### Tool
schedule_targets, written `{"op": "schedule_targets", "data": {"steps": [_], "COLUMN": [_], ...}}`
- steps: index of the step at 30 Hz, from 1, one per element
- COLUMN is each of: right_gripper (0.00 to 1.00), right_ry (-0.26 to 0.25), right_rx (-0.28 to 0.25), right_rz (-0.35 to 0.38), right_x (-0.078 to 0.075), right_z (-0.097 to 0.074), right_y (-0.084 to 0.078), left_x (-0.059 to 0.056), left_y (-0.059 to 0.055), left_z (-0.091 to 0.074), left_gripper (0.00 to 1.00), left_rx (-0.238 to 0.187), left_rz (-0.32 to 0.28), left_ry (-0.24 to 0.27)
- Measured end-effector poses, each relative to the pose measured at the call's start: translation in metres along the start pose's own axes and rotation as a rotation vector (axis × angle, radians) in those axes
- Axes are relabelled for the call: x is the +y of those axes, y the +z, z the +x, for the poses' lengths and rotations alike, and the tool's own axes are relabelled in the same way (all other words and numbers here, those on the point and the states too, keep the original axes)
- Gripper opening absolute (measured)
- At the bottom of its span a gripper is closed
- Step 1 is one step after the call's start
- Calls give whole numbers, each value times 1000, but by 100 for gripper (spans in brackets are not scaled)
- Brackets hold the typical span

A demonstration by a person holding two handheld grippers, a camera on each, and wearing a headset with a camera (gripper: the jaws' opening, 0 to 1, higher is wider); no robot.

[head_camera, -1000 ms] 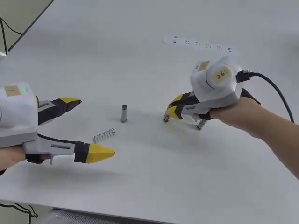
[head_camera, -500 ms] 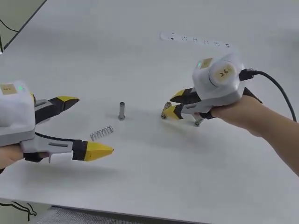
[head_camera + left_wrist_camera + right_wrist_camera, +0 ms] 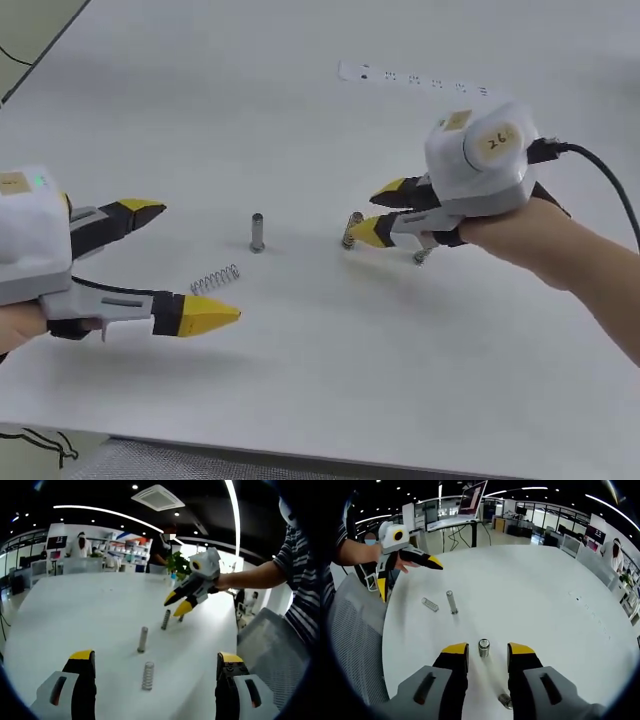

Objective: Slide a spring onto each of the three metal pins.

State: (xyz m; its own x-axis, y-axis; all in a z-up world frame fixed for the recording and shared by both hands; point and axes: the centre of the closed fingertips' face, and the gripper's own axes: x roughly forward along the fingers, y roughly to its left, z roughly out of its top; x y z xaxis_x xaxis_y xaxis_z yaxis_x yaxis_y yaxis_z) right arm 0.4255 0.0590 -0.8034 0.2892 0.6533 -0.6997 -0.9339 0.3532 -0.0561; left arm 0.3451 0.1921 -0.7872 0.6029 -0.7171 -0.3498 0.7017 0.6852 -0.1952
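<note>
At the left, the left gripper (image 3: 180, 262) has a white plastic body and black fingers with yellow wedge tips; the fingers are spread wide and hold nothing, and the hand behind them is cut off by the picture's edge. Between those tips and a little ahead of them, a loose spring (image 3: 214, 280) of thin bright wire lies on its side on the smooth, matte white desk (image 3: 300, 400). Just to its right a bare pin (image 3: 257, 232), a short grey metal cylinder, stands upright on its own. Farther right a sprung pin (image 3: 349, 230) stands with a coil wrapped round its shaft; the right gripper view shows its round top between the two yellow tips, with a gap on each side. The right gripper (image 3: 378, 212) has its fingers narrowly parted and clamps nothing. A second sprung pin (image 3: 422, 255) stands beneath that gripper's body, where just its lower coils show, too small to read well. A black cable leaves the gripper's back. At the far edge lies a flat white power strip (image 3: 415, 80), its sockets faint.
</note>
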Motion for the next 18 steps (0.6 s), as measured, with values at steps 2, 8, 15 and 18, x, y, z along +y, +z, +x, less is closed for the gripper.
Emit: {"op": "schedule_targets", "data": {"steps": [2,8,15,18], "right_gripper": [29,30,32,33], "right_ry": [-1,-5,3,-1], "right_rx": [-12,-30,-47,-52], "right_rz": [13,32,75,86], "right_x": [0,0,4,4], "right_z": [-2,-4,-5,-7], "right_y": [2,4,6,6], "left_x": [0,0,0,0], "left_y": [0,1,3,4], "left_z": [0,0,0,1], "left_gripper": [98,98,98,98], "left_rx": [0,1,-1,-3], "left_rz": [-1,1,1,5], "left_ry": [1,1,0,-1]}}
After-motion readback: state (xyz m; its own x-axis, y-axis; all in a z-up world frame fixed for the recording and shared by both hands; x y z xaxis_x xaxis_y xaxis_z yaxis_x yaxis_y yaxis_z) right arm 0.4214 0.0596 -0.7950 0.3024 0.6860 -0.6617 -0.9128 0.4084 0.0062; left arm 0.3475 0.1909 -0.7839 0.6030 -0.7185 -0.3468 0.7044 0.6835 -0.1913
